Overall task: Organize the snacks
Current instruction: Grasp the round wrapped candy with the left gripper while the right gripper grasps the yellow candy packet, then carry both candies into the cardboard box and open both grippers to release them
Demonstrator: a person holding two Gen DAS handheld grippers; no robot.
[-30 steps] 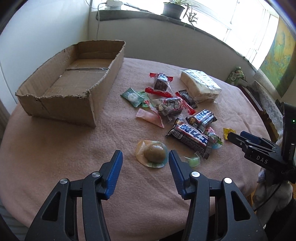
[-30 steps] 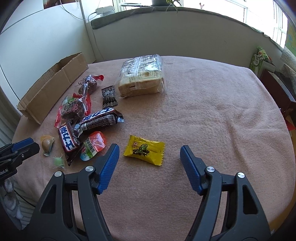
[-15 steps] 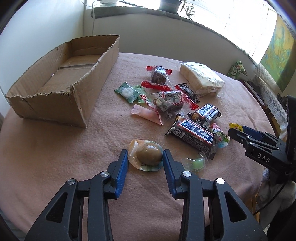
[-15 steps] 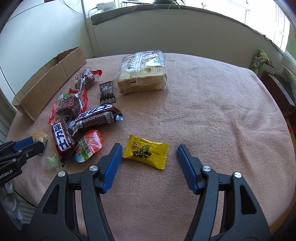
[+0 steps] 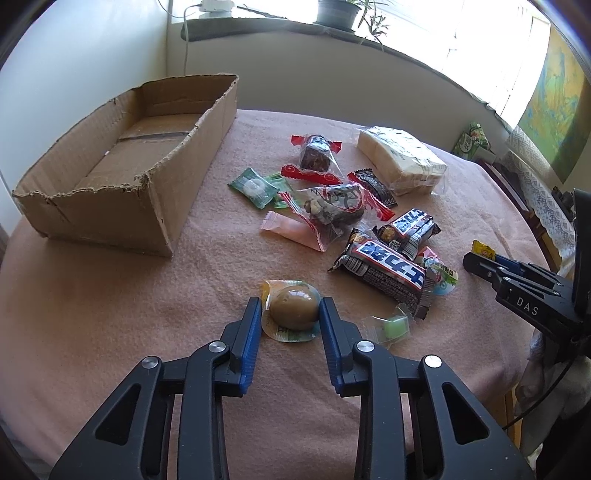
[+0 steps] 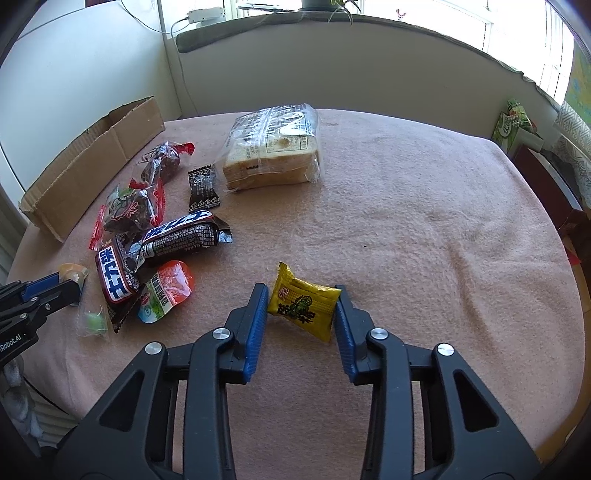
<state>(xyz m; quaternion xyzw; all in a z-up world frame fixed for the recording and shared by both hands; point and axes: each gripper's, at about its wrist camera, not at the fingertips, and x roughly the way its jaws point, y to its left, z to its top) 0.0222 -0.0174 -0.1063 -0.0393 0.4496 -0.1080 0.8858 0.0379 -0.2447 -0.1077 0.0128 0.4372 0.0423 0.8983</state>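
while bars (image 5: pixel 384 267) crowd right, egg pack (image 5: pixel 291 312) sits apart.

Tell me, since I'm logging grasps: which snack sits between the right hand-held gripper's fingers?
The yellow candy packet, alone, apart from the snack pile.

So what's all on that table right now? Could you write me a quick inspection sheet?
Surface: round table, pink cloth.
Job's things: packaged egg; yellow packet; cardboard box, nothing seen inside; snack pile; bagged bread.
Clutter: nothing seen.
Grippers: left gripper closed against the egg pack; right gripper closed against the yellow packet.
Cables: white cord down the wall.
Surroundings: windowsill plant.
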